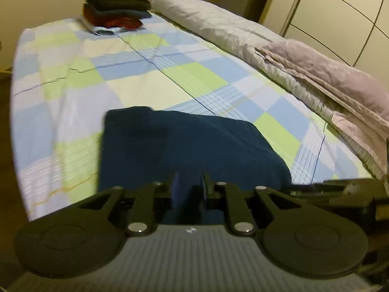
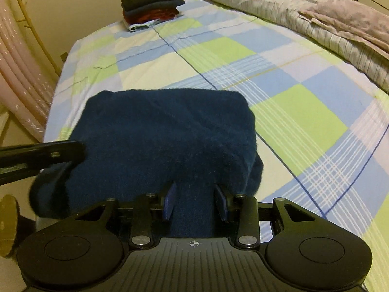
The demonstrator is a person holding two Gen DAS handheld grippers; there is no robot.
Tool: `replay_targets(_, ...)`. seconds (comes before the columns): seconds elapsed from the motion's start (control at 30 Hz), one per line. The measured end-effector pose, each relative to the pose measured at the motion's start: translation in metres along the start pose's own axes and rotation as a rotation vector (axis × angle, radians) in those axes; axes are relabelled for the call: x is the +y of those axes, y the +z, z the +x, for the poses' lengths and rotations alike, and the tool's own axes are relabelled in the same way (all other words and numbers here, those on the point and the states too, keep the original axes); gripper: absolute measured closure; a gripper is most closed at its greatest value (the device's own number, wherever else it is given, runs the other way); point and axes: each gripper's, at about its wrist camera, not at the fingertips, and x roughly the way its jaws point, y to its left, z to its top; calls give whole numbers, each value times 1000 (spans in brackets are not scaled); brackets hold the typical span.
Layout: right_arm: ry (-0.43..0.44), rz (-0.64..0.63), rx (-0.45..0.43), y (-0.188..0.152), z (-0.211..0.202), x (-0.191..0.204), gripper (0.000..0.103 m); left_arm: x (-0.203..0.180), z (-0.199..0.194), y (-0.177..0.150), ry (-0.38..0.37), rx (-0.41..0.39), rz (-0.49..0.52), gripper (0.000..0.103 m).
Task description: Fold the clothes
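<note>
A dark blue fleece garment (image 1: 175,146) lies folded on the checked bed sheet (image 1: 145,77); it also shows in the right wrist view (image 2: 165,133). My left gripper (image 1: 189,189) is shut on the garment's near edge, with cloth between its blue pads. My right gripper (image 2: 195,200) is shut on the garment's near edge too, with a thick fold of cloth between its pads (image 2: 170,202). The left gripper's body shows at the left of the right wrist view (image 2: 41,155), against the garment's left side.
A stack of folded clothes (image 1: 116,7) stands at the far end of the bed, also in the right wrist view (image 2: 150,2). A rolled grey quilt (image 1: 218,22) and a pink blanket (image 1: 340,80) lie along the right side. A pink padded object (image 2: 17,68) is left of the bed.
</note>
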Motion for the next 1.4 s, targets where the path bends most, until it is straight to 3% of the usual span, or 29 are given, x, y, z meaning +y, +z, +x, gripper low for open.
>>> replay_targets(0.13,-8,-23,-98,3,-20,10,65,-1,-18,-15,2,1,-22,89)
replay_targets(0.27,17,-69,-153,7,-14,24,65,-5,-3,-22,9,18,12,88)
replay_targets(0.37,-68,-154,-102,-4,13,30,65,-4,16,-23,5,30,46,85)
replay_targets(0.47,-127,-147,-36,-7,26,25,65,-11,27,-26,4,29,129,83)
replay_targets(0.6,-206,-208,-8,-7,37,37,65,-8,35,-25,-1,35,89,82)
replay_targets(0.73,-166,-132,-18,-3,34,29,65,-3,28,-17,-13,48,66,82)
replay_targets(1.0,-58,68,-119,-21,-35,29,65,7,-23,-15,-29,-9,23,90)
replay_targets(1.2,-84,-11,-103,-40,-8,45,65,1,19,-35,-5,81,67,89)
replay_targets(1.4,-66,44,-30,-37,0,32,65,-3,22,-34,30,133,75,86)
